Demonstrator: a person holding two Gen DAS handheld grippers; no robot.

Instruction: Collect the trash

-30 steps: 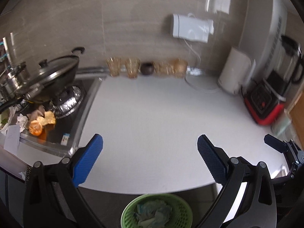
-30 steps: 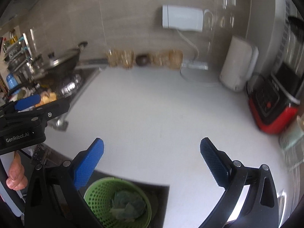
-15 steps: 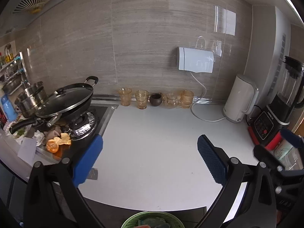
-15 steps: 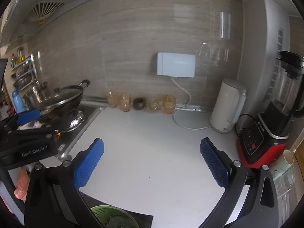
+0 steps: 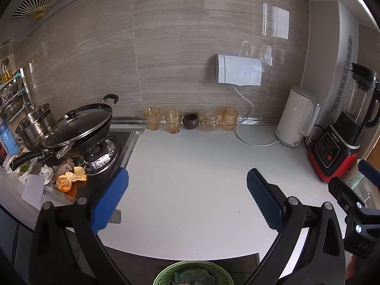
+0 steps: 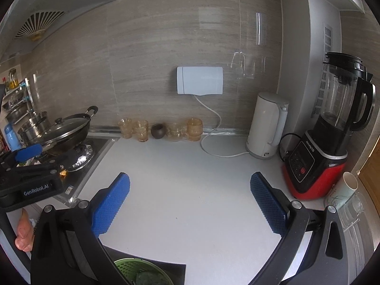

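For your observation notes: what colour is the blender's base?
Red, below a black control panel, on the tall jug blender; clearest in the right wrist view.

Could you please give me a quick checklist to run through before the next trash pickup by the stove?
1. Left gripper open and empty: ok.
2. Right gripper open and empty: ok.
3. Trash located: ok; orange peel and crumpled paper lie on the stove's front edge.
4. Green basket in place: ok, below the counter edge, already holding scraps.
5. Path to the peel clear: not ok; the wok's handle juts out just behind it.
6. Peel loose enough to lift: cannot tell.
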